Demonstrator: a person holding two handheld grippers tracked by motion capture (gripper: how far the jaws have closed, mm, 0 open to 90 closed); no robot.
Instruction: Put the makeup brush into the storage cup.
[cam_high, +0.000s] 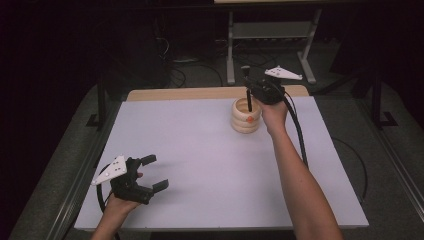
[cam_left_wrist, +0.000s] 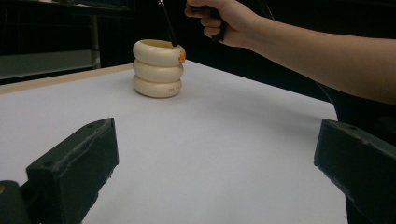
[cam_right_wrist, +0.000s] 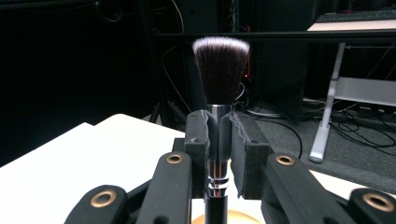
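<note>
The right gripper (cam_right_wrist: 218, 140) clamps a brush (cam_right_wrist: 220, 70) by its metal ferrule, handle down inside the ringed holder (cam_high: 245, 116) at the table's (cam_high: 200, 150) far side. Light and slick-handled, it is probably best gripped there, off the soft bristles. The left gripper (cam_high: 152, 172) rests wide apart, empty.

Brush (cam_right_wrist: 220, 70): dark soft bristles, pale tips, shiny chrome-look ferrule. Ringed holder (cam_high: 246, 116): smooth, matt cream, looks wooden. Worktop (cam_high: 200, 150): matt white sheet; bare wood at far edge.
</note>
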